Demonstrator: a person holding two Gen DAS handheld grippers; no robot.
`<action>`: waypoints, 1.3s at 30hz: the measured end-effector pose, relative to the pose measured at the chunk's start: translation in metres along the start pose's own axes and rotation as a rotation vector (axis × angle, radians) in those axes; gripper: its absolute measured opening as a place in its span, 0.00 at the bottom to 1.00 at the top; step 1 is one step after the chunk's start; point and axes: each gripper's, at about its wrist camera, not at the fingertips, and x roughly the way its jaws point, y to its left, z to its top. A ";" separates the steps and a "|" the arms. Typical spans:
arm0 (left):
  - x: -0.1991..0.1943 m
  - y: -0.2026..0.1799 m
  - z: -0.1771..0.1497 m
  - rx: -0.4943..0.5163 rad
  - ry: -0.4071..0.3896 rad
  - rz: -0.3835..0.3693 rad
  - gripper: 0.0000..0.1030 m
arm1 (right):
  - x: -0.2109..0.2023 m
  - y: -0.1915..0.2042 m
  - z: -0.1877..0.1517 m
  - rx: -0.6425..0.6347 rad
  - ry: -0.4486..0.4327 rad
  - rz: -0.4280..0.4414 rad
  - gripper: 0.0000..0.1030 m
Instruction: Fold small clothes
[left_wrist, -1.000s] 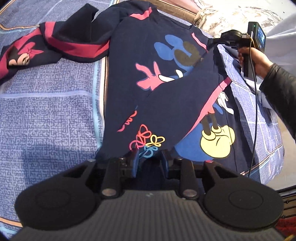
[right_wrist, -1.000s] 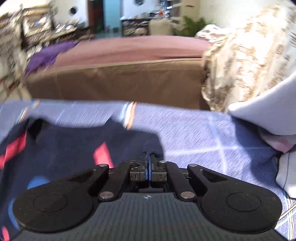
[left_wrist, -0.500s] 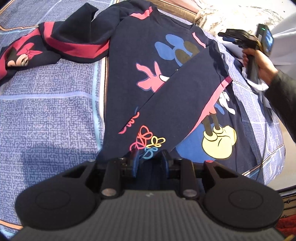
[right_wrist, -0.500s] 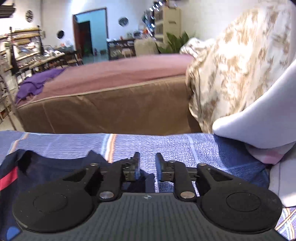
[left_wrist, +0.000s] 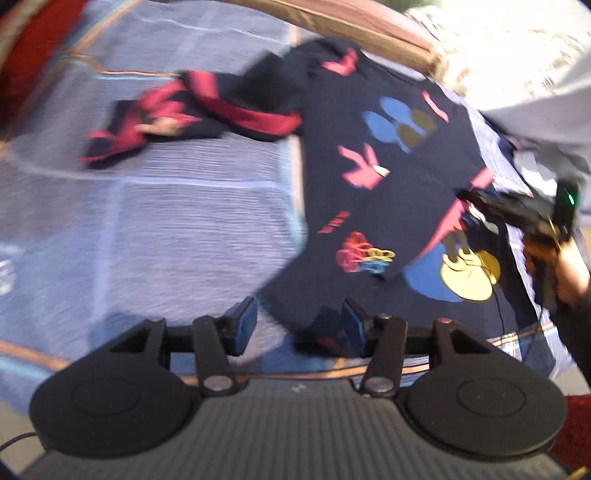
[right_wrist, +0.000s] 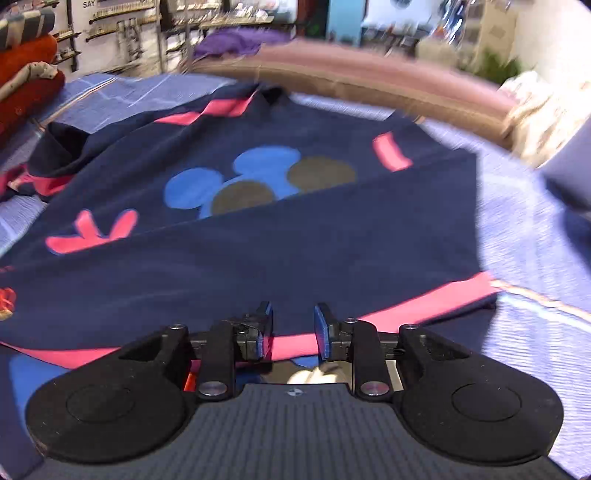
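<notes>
A navy child's sweatshirt (left_wrist: 399, 192) with cartoon prints lies on the blue bedspread (left_wrist: 166, 221), its right sleeve folded diagonally across the front. It also shows in the right wrist view (right_wrist: 295, 236). The left sleeve (left_wrist: 207, 118), with red stripes, lies crumpled out to the left. My left gripper (left_wrist: 299, 325) is open and empty just above the hem's near corner. My right gripper (right_wrist: 291, 332) is open and empty, low over the folded sleeve's pink stripe (right_wrist: 424, 295). It also shows in the left wrist view (left_wrist: 517, 214), at the garment's right edge.
A brown and pink mattress edge (right_wrist: 369, 74) runs behind the bedspread. A floral pillow (left_wrist: 517, 55) and a white cloth (left_wrist: 554, 122) lie at the far right. Folded red blankets (right_wrist: 26, 85) are stacked at the left. The bedspread's front edge (left_wrist: 258, 373) is close below my left gripper.
My left gripper has let go of the hem, opened wide and pulled back. My right gripper has swung from beyond the shoulder down to the folded sleeve's stripe, still open.
</notes>
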 end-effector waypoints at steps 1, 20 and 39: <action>-0.008 0.004 -0.002 -0.006 -0.017 -0.002 0.48 | -0.009 0.004 0.000 0.007 -0.015 0.016 0.49; 0.026 -0.033 -0.039 -0.001 -0.049 -0.038 0.29 | -0.042 0.092 -0.043 0.443 0.072 0.509 0.52; -0.015 -0.014 -0.042 0.035 -0.086 -0.088 0.41 | -0.034 0.090 -0.052 0.512 0.034 0.559 0.81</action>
